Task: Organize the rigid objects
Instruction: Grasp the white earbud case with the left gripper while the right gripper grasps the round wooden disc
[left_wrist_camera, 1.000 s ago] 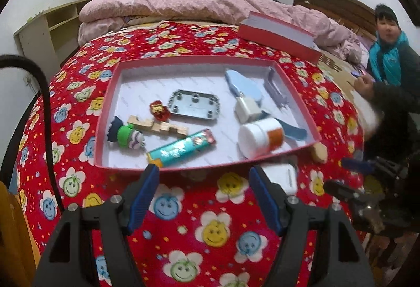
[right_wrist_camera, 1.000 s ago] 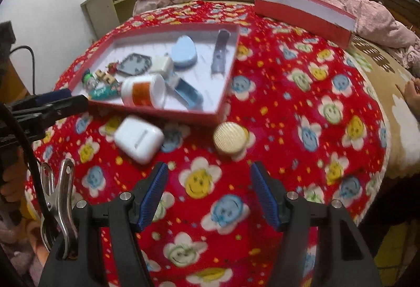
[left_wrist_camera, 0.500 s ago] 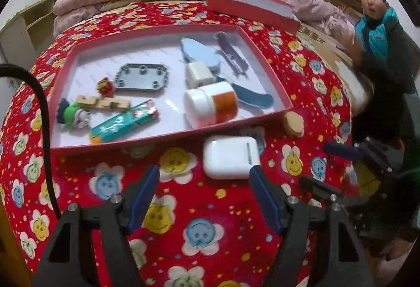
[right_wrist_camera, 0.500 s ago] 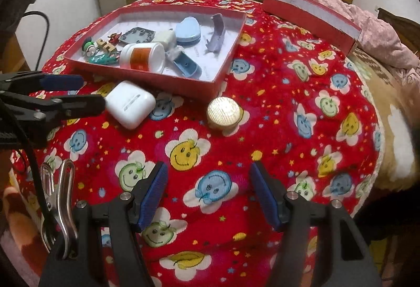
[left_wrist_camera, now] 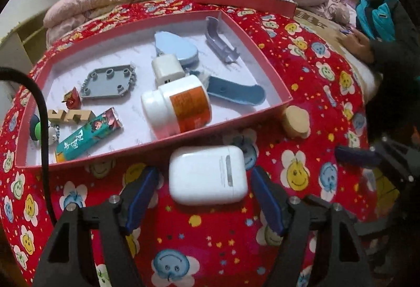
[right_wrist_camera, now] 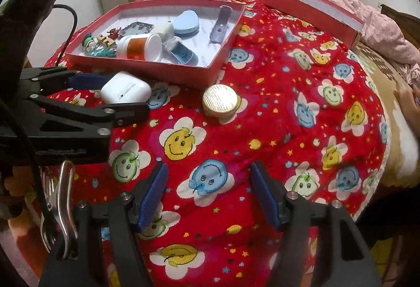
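My left claw (left_wrist_camera: 204, 197) straddles the white earbud case (left_wrist_camera: 208, 174) on the flowered bedspread (left_wrist_camera: 199, 242), jaws spread wide with a blue pad flanking each short end and neither pressing it yet, as far as I can tell. To do this well, I judge I should settle a touch lower, keep the case centred between the pads, then squeeze across its flat sides; its smooth, rounded shell could squirt out of a skewed pinch. My right claw (right_wrist_camera: 210, 195) hangs released over bare cloth, nothing between its pads. Just ahead of the left claw stands the red tray (left_wrist_camera: 275, 87), whose near wall I must lift over. The white bottle (left_wrist_camera: 176, 106) lies right behind that wall, crowding the nearest drop spot. The round gold cap (right_wrist_camera: 220, 100) waits ahead of my right claw.
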